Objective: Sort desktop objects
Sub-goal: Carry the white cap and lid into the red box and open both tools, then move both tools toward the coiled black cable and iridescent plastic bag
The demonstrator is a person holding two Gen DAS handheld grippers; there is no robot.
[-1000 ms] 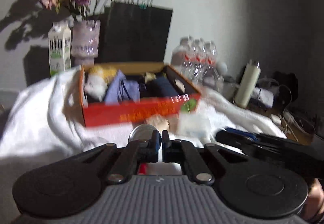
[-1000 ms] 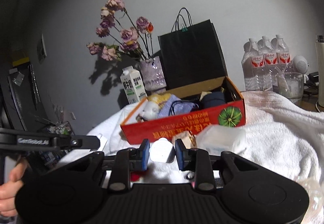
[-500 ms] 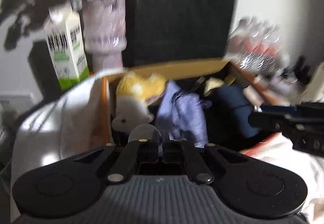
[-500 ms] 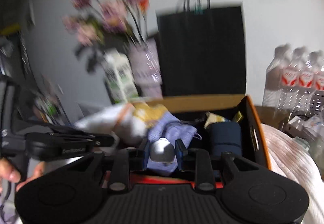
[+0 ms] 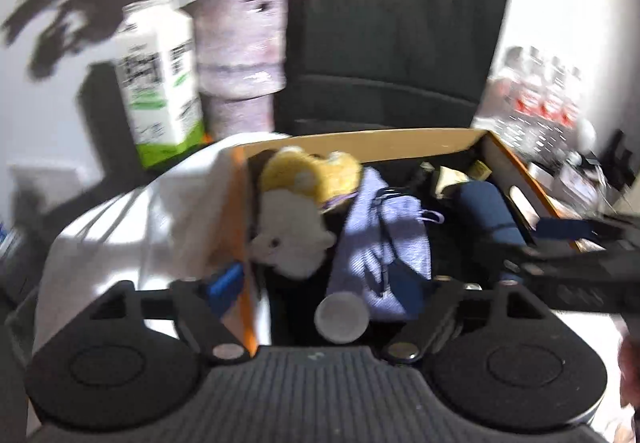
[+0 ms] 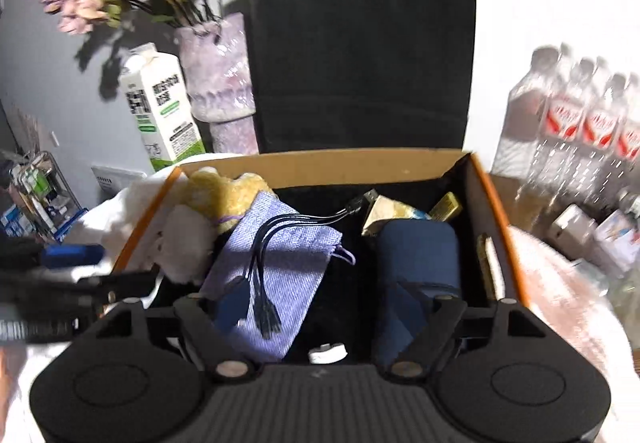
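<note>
Cardboard box (image 6: pixel 328 159) with orange edges lies straight ahead of both pairs of jaws, open-topped on a white towel (image 5: pixel 132 227). The left gripper (image 5: pixel 340 297) has just been spreading its jaws; they stand wide and released, and a small round silver disc (image 5: pixel 341 317) shows loose between them over the box, touched by neither pad. The right gripper (image 6: pixel 324 307) has likewise just been opening; a small white item (image 6: pixel 328 353) sits low between its parted jaws, free of both. Ahead of the right jaws the box is crowded: a lilac pouch (image 6: pixel 276 255) with a black multi-head cable (image 6: pixel 268 263) draped over it lies towards the left finger, a navy case (image 6: pixel 418 255) towards the right finger, and a yellow and white plush toy (image 6: pixel 208 219) fills the far left corner. Beyond the box stand a black paper bag (image 6: pixel 360 43), a milk carton (image 6: pixel 160 107), a lilac vase (image 6: pixel 220 83) of flowers and, off to the right, water bottles (image 6: pixel 580 123).
</note>
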